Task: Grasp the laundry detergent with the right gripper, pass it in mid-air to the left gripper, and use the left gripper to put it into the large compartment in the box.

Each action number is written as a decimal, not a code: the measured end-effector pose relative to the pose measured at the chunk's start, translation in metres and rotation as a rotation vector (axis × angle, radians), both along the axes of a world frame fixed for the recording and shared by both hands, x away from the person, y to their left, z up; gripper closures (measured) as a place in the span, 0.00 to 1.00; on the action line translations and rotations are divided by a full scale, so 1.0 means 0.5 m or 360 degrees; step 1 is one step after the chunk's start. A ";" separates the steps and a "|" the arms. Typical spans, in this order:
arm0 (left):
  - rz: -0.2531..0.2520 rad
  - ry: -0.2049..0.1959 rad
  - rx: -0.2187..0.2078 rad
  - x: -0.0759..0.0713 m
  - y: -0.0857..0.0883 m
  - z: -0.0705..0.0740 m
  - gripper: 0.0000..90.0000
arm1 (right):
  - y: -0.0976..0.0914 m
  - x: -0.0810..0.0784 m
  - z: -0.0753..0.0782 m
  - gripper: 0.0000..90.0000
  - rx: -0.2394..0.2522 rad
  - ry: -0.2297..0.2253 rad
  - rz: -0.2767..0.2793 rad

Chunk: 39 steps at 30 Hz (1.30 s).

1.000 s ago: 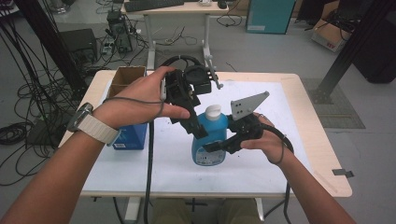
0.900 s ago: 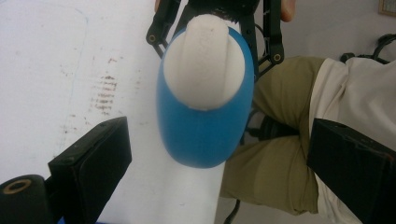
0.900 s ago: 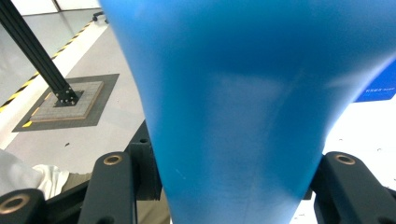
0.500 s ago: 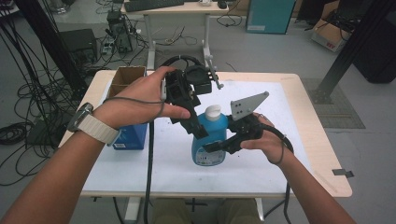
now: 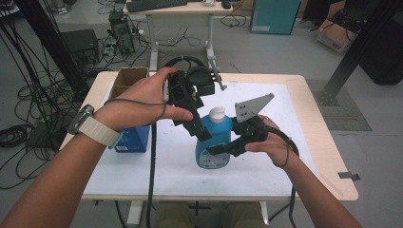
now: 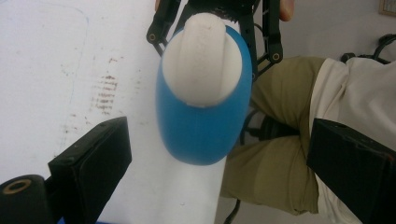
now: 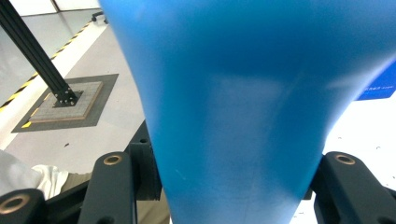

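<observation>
The blue bottle (image 5: 214, 145) with a white cap (image 5: 217, 114) stands upright near the middle of the white desk (image 5: 266, 171), well clear of every edge. The right hand-held gripper (image 5: 216, 151) is clamped on its body from the right side. The left hand-held gripper (image 5: 203, 134) hangs above the cap, its jaws apart and touching nothing. The bottle's label is too small to read. A blue box (image 5: 135, 139) and a cardboard box (image 5: 130, 76) sit by the desk's left edge; the front and right of the desk offer open room.
</observation>
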<state>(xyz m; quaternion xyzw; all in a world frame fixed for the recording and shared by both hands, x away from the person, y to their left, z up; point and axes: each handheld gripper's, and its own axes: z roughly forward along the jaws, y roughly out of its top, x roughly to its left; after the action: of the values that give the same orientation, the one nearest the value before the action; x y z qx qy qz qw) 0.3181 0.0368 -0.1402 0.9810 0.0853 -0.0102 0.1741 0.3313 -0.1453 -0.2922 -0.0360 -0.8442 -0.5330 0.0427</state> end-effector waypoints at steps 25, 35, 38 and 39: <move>0.0007 -0.0001 -0.0004 0.000 0.000 0.000 0.08 | 0.000 0.000 0.000 0.49 -0.0003 0.0003 -0.0003; 0.0011 -0.0012 -0.0006 0.002 0.000 -0.001 0.08 | 0.002 -0.001 0.002 0.49 -0.0010 0.0001 0.0001; 0.0014 -0.0017 -0.0008 0.002 -0.001 -0.001 0.08 | 0.003 -0.002 0.003 0.49 -0.0009 -0.0002 0.0000; 0.0015 -0.0021 -0.0013 0.003 -0.001 -0.002 0.08 | 0.003 -0.002 0.003 0.49 -0.0011 -0.0001 0.0001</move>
<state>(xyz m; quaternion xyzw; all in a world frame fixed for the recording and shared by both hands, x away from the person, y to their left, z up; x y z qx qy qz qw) 0.3195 0.0362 -0.1410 0.9799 0.0888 -0.0034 0.1788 0.3305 -0.1437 -0.2906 -0.0356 -0.8462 -0.5300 0.0426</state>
